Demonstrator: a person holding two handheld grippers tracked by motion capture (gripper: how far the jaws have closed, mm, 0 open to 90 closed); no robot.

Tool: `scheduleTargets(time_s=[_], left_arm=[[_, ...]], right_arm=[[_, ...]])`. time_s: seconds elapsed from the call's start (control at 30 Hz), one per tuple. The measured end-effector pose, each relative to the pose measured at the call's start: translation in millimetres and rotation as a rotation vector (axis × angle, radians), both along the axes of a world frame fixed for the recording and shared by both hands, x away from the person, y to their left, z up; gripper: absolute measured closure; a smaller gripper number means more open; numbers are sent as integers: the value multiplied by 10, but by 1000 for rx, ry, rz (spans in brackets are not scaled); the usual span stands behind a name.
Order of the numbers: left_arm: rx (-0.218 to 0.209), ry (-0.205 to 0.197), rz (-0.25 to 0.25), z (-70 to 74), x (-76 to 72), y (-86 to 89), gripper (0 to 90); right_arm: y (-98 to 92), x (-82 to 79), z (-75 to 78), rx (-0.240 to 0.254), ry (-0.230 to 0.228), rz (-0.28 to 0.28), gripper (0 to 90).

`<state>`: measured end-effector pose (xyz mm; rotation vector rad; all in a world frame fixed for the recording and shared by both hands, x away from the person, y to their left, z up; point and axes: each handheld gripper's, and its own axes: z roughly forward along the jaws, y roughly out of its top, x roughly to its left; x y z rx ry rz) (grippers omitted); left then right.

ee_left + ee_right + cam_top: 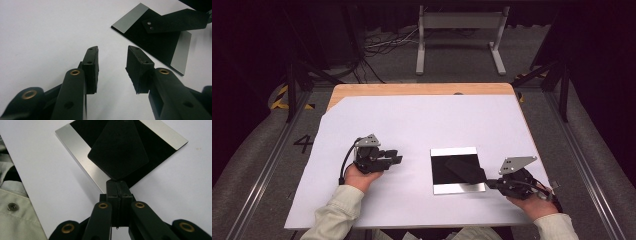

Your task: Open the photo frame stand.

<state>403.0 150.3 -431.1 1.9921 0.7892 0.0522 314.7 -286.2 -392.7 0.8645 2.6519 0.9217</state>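
A square black plate (442, 172) with a silver strip along its far and near edges lies flat on the white sheet (412, 125), right of centre. My right gripper (488, 183) is shut on one corner of a thin black card (464, 170), which hangs tilted just over the plate. In the right gripper view the card (117, 152) fans out from the closed gripper (116, 182) above the plate (80, 147). My left gripper (397, 159) rests on the sheet left of the plate, open with nothing between its fingers (112, 50). It looks toward the plate (160, 47) and the card (175, 21).
The white sheet covers most of a wooden table (422, 89). A grey metal stand (459, 35) and loose cables (382, 45) sit on the floor beyond the far edge. Pale sleeves (334, 212) come in from the near edge.
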Motion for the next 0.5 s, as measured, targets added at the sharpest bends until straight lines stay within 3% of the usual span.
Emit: scheduleTargets(time_s=[0.27, 0.5], left_arm=[[-3, 6, 1, -7, 2, -5, 621], [0, 5, 1, -10, 4, -6, 620]], right_arm=[[-13, -8, 42, 71, -31, -13, 895], [-13, -13, 55, 103, -56, -17, 896]])
